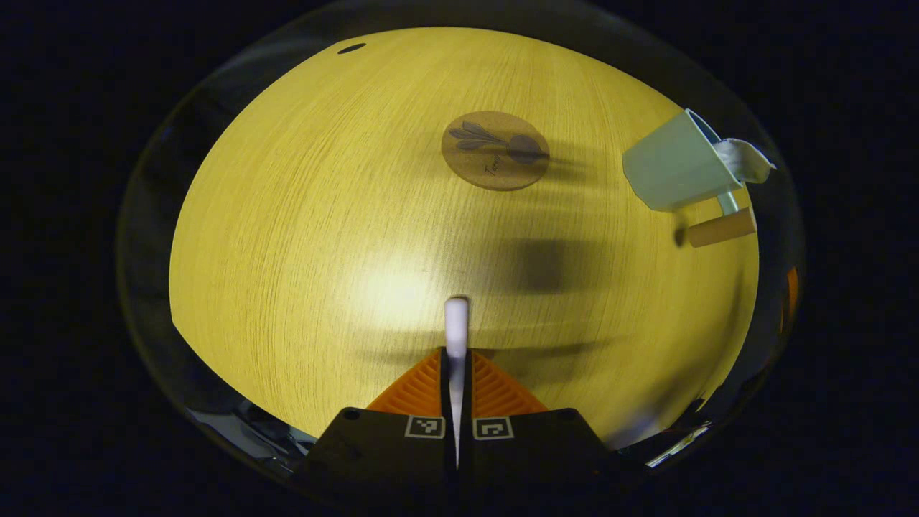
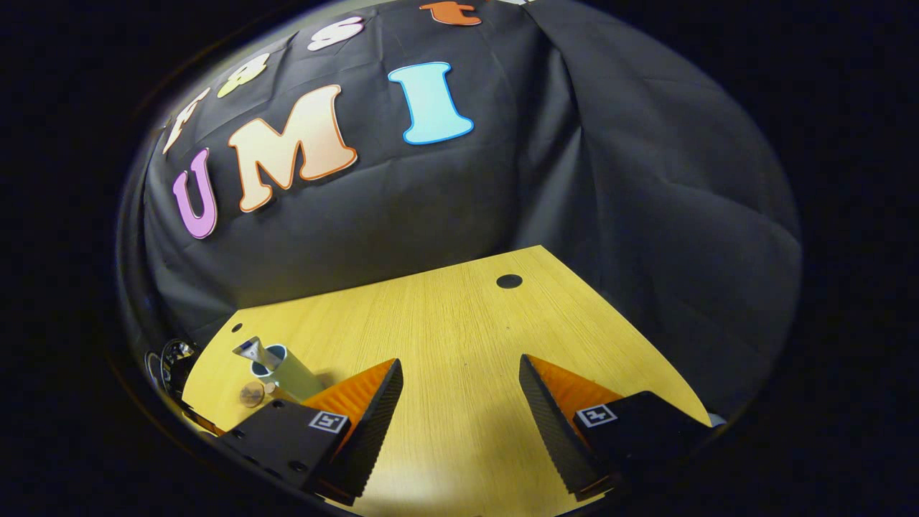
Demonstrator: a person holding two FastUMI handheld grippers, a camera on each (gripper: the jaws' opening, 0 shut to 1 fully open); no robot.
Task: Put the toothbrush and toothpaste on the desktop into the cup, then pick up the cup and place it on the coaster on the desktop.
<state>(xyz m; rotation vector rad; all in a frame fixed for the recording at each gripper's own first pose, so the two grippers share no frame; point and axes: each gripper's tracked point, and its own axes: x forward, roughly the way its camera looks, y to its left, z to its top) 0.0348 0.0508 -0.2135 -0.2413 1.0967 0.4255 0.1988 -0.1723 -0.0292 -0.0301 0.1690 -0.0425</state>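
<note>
**A:** Figure, left gripper view. What does my left gripper [image 1: 456, 359] hold?

**B:** Its two fingers are pressed together on a thin white stick, which I judge to be the toothbrush [image 1: 456, 327]. The stick's long axis runs straight forward along the fingers, and its rounded end pokes out over the desktop [image 1: 301, 215]. It is lifted, not lying on the wood.

**A:** And the cup?

**B:** The cup [image 1: 673, 172] sits far to the right and ahead of the fingers, near the desk edge. Its mouth points away to the right in this view. A crumpled white end stands out of the mouth; I take it for the toothpaste [image 1: 745, 158], so that item seems already in. A short wooden handle [image 1: 721, 227] juts out beside the cup.

**A:** The coaster?

**B:** The coaster [image 1: 495, 150] lies flat straight ahead, well apart from the cup and to its left. Nothing stands on it.

**A:** Right gripper view?

**B:** My right gripper [image 2: 459, 388] hangs with its fingers spread wide and nothing between them. The cup [image 2: 287, 370] appears low at its left, just beyond the left finger.

**A:** So the relation that matters?

**B:** The brush points forward, the cup lies off to the right. In my judgement I must swing the left gripper right and turn the brush toward the mouth.
</note>
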